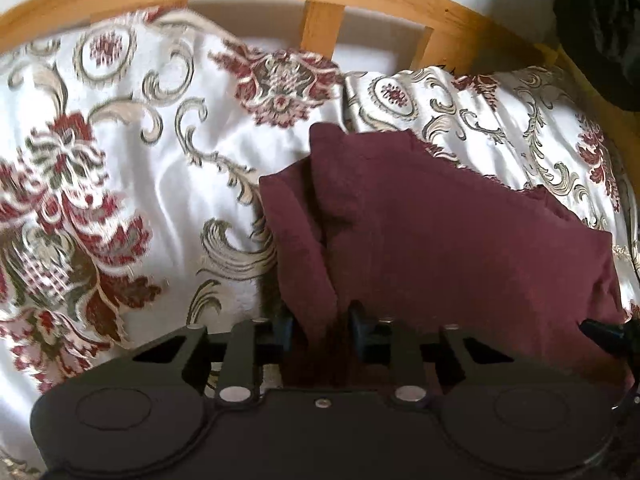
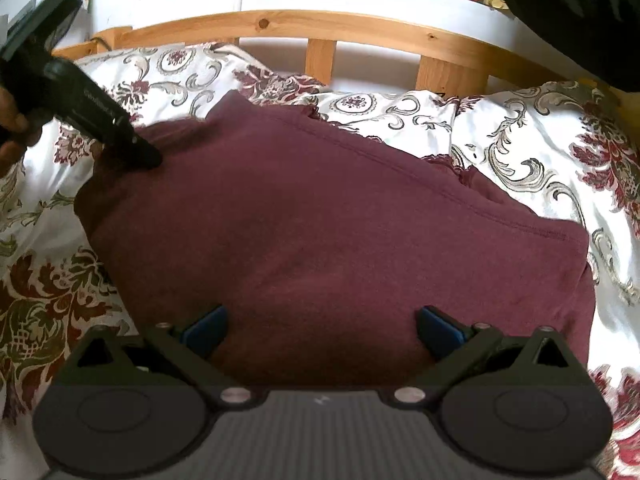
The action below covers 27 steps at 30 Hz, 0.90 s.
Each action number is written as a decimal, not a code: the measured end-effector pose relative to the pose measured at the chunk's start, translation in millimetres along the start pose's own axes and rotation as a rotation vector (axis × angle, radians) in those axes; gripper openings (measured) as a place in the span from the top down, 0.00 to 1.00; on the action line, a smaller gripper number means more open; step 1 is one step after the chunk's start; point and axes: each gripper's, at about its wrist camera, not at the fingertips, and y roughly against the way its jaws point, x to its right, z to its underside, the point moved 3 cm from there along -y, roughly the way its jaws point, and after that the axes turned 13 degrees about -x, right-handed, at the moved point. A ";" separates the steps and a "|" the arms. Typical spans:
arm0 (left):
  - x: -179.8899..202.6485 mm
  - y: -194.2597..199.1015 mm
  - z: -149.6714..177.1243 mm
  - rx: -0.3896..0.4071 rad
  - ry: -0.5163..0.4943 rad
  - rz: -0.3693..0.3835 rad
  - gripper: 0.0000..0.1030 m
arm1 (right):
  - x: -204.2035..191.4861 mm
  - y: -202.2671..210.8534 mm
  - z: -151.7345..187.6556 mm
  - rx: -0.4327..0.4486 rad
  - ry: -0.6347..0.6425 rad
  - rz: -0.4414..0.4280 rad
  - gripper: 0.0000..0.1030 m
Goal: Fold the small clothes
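Left gripper [image 1: 320,326]: my jaws pinch a fold of the garment [image 1: 420,232].
Right gripper [image 2: 320,330]: my jaws wide, holding nothing, above garment.
Bed [image 1: 140,184]: under garment.

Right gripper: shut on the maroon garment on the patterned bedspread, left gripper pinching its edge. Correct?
No. The right gripper is open, jaws spread wide over the maroon garment, as the right wrist view shows. The left gripper does pinch its edge, on the patterned bedspread.

Black tongs [image 2: 322,330], blue pads [image 2: 206,326], silver screws.
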 end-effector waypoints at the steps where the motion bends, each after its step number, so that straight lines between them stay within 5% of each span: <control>1: 5.8 4.9 -0.1 0.007 -0.009 -0.010 0.74 | 0.5 2.8 -1.6 -0.001 0.007 0.005 0.00; 8: 63.8 45.6 -3.9 0.081 -0.163 0.017 0.77 | 22.3 44.5 -7.5 0.081 0.041 0.178 0.00; 17: 169.2 57.2 -4.2 0.095 -0.375 0.135 0.78 | 96.0 93.9 -8.6 0.191 -0.141 0.358 0.00; 21: 203.1 34.2 11.4 0.062 -0.474 0.139 0.78 | 132.0 91.4 0.7 0.178 -0.284 0.339 0.00; 27: 211.2 9.4 31.1 0.007 -0.496 0.165 0.76 | 164.8 73.8 15.5 0.145 -0.487 0.178 0.00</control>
